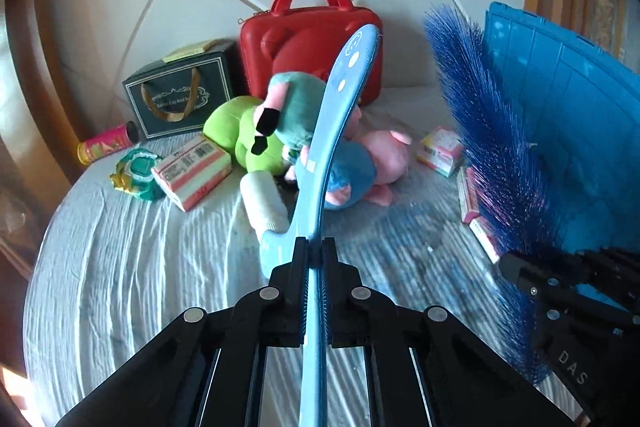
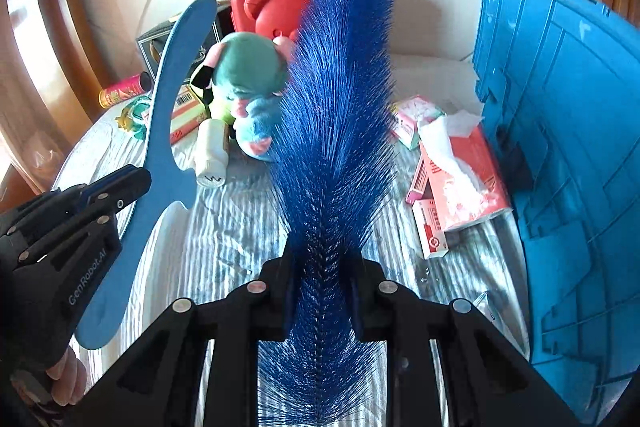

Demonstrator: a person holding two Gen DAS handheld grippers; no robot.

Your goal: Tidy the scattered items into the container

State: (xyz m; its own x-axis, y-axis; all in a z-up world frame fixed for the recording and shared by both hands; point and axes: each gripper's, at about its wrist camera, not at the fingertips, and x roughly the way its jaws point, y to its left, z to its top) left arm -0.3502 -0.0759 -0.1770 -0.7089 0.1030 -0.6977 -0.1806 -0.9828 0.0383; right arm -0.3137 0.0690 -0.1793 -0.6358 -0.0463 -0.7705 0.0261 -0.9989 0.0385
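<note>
My left gripper (image 1: 314,251) is shut on a long, flat, light-blue plastic piece (image 1: 340,115) that curves up and away over the bed. The right wrist view shows that same piece (image 2: 160,115) held in the left gripper (image 2: 136,183) at the left. My right gripper (image 2: 322,259) is shut on the stem of a dark blue bristle brush (image 2: 340,87), which stands up between its fingers. In the left wrist view the brush (image 1: 480,131) and the right gripper (image 1: 516,267) sit at the right. The blue plastic crate (image 2: 580,147) stands on the bed's right side, next to the brush.
On the striped bedsheet (image 1: 140,267) lie plush toys (image 1: 248,135), a white bottle (image 2: 212,151), small boxes (image 1: 192,171), a red tissue pack (image 2: 464,179), a pink can (image 1: 106,143) and a green toy (image 1: 136,175). A red case (image 1: 312,47) and a dark gift bag (image 1: 180,95) lean against the headboard.
</note>
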